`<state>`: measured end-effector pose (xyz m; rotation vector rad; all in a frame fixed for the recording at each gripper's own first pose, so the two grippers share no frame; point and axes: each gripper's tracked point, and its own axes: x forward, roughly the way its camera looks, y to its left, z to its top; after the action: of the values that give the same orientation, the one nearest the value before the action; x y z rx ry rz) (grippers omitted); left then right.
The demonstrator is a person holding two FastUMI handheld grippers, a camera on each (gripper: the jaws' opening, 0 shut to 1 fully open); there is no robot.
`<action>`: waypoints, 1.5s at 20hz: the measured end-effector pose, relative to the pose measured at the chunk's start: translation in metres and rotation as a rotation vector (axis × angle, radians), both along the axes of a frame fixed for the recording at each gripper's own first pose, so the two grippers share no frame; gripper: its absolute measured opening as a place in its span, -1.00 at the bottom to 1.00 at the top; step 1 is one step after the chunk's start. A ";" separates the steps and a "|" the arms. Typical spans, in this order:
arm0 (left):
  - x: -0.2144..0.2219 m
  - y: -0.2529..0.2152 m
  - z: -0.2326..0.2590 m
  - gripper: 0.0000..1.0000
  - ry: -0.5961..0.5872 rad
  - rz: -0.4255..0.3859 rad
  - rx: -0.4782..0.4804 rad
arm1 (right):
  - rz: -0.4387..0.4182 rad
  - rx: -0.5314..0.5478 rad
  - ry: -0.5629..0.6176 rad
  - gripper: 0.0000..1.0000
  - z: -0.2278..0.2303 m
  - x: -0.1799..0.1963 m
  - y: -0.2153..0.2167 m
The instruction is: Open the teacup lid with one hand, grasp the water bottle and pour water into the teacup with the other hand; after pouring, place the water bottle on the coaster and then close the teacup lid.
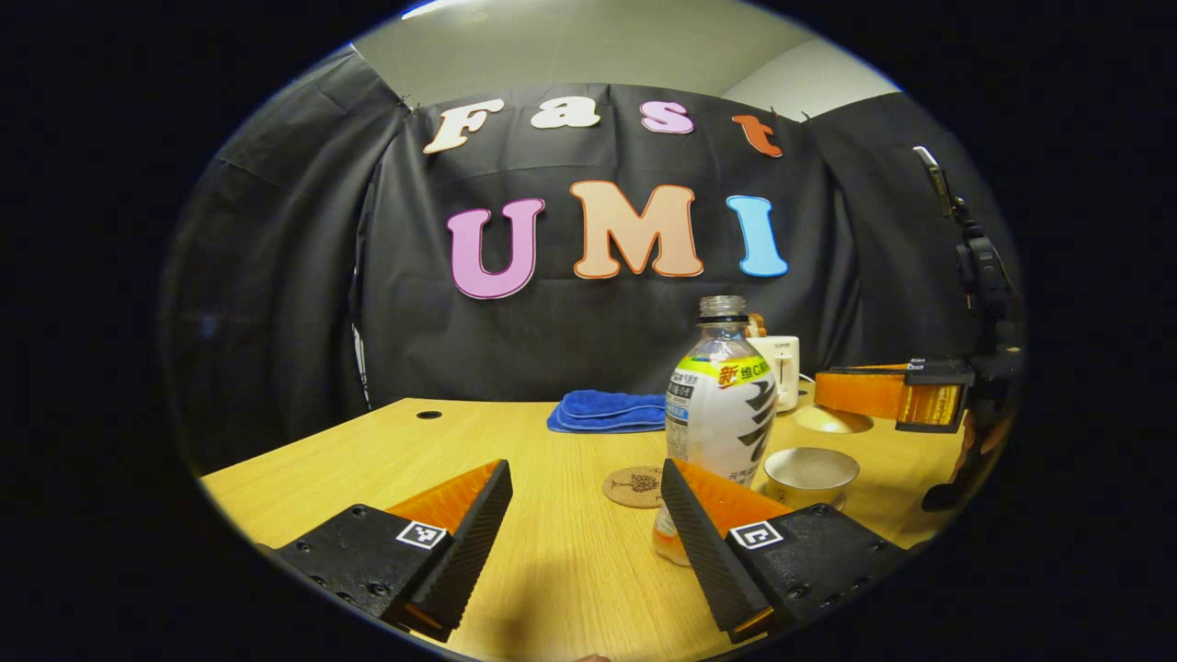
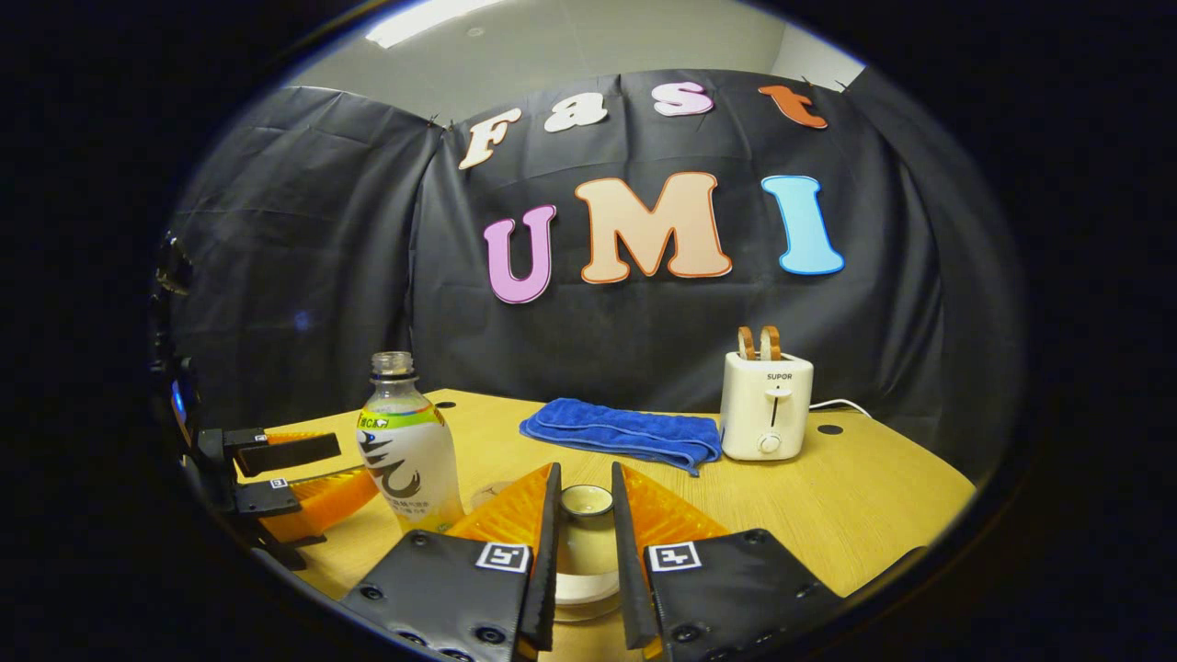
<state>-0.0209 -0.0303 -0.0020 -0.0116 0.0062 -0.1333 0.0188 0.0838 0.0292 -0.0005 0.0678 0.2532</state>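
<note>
Here we are lining up on the water bottle (image 1: pixel 722 405), and the left gripper (image 1: pixel 584 471) has its jaws spread wide with nothing between them; the bottle stands upright on the table (image 1: pixel 552 570) off to one side of the gap, its foot tucked behind one finger. Our read: we want to slide across until the bottle sits square in the middle, then close on the labelled belly, low enough to steady it, because the neck is uncapped and any tilt too soon will spill. The teacup (image 1: pixel 811 473) sits open just beside the bottle, with the coaster (image 1: pixel 634 485) bare on the bottle's other side. Over on the right gripper (image 2: pixel 585 473), the jaws are drawn in narrow and look clamped on the knob of the teacup lid (image 2: pixel 587 501), holding it off the cup
</note>
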 end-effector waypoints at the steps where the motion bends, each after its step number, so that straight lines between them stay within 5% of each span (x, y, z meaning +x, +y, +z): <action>1: -0.004 -0.006 -0.001 0.91 0.002 -0.024 0.001 | -0.001 0.008 -0.006 -0.36 0.003 -0.001 -0.002; 8: -0.014 -0.049 -0.004 0.91 0.043 -0.160 -0.034 | -0.011 0.028 -0.017 -0.35 0.012 -0.007 -0.019; 16: 0.006 -0.068 -0.011 0.90 0.083 -0.181 -0.032 | -0.037 0.023 -0.031 -0.36 0.016 -0.017 -0.042; 30: 0.029 -0.082 -0.018 0.22 0.114 -0.201 0.051 | -0.061 0.045 -0.044 -0.37 0.021 -0.029 -0.069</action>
<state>0.0084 -0.1119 -0.0201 0.0325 0.1248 -0.3333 -0.0106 0.0148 0.0505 0.0407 0.0180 0.1935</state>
